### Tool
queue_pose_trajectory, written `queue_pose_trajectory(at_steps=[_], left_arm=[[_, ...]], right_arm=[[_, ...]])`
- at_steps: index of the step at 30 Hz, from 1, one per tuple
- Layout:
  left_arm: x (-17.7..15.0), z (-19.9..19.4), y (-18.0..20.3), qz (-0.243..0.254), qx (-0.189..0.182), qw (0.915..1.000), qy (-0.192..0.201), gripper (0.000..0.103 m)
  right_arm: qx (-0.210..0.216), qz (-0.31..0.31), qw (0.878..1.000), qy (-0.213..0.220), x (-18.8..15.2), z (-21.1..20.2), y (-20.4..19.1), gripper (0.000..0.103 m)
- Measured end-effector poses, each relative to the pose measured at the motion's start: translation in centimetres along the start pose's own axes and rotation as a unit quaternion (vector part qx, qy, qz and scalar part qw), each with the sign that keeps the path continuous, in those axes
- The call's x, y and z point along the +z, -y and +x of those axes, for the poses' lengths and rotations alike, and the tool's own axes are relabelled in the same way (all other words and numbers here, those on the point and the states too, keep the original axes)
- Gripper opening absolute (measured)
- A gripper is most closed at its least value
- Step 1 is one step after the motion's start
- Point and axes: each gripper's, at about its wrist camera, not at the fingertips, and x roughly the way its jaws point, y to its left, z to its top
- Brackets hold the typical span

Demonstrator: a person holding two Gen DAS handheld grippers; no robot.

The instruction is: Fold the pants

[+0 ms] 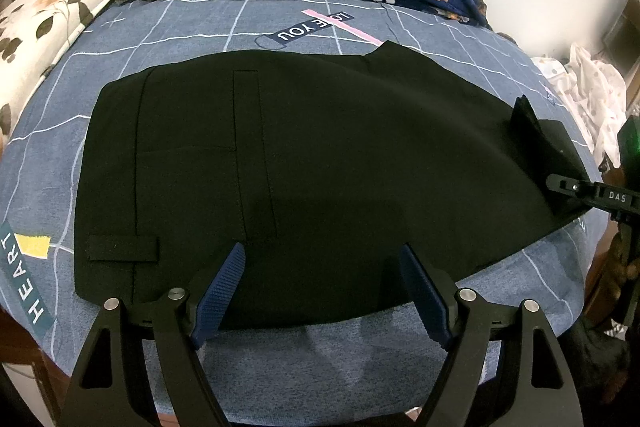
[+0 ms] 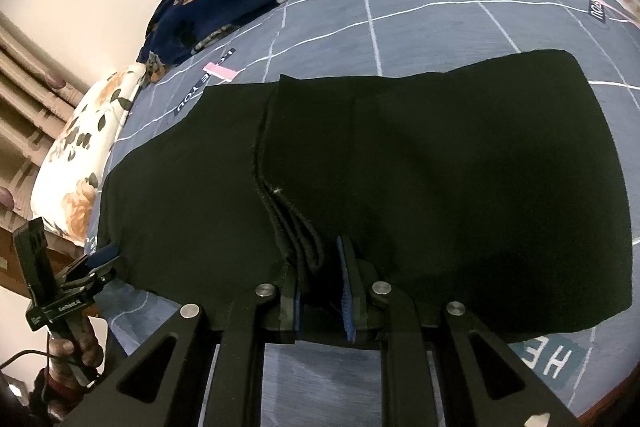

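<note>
The black pants (image 1: 304, 163) are lying flat on the blue grid bedsheet (image 1: 192, 23), long axis running across it, waistband at one end. The right gripper (image 2: 320, 279) is pinching the stacked hem layers; it should carry them level toward the waistband, edges aligned. The left gripper (image 1: 320, 287) is hovering with jaws spread at the pants' near edge, holding nothing.

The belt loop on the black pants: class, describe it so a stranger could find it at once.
Start at the blue grid-patterned bedsheet and find the black pants spread flat on it. Go to their waistband end, nearest the "HEART" label. The belt loop is the short flat strap across the waistband there, the only raised strip among plain stitched seams.
</note>
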Motion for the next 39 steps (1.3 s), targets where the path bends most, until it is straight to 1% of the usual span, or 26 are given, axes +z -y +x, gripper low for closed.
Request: queue_pose_trajectory(at_steps=[6,10,21,30,36,39], left_arm=[[0.0,0.0,0.0,0.000,0.000,1.0000,0.000,0.080],[0.0,0.0,0.0,0.000,0.000,1.0000,0.000,0.080],[0.0,0.0,0.0,0.000,0.000,1.0000,-0.001,0.080],[0.0,0.0,0.0,0.000,0.001,1.0000,-0.001,0.080],[0.0,0.0,0.0,0.000,0.001,1.0000,-0.001,0.080],[0.0,0.0,0.0,0.000,0.000,1.0000,-0.001,0.080]], right_arm=[[0.002,-0.004,1.000,-0.002,0.1,0.4,-0.7,0.018],[0.001,-0.008,1.000,-0.003,0.0,0.6,-1.0,0.022],[-0.003,-0.015,1.000,-0.004,-0.1,0.8,-1.4,0.026],[0.002,-0.017,1.000,-0.005,-0.2,0.9,-1.8,0.033],[0.008,-0.019,1.000,-0.007,-0.2,1.0,-2.0,0.041],[0.015,-0.017,1.000,-0.008,-0.2,1.1,-2.2,0.050]])
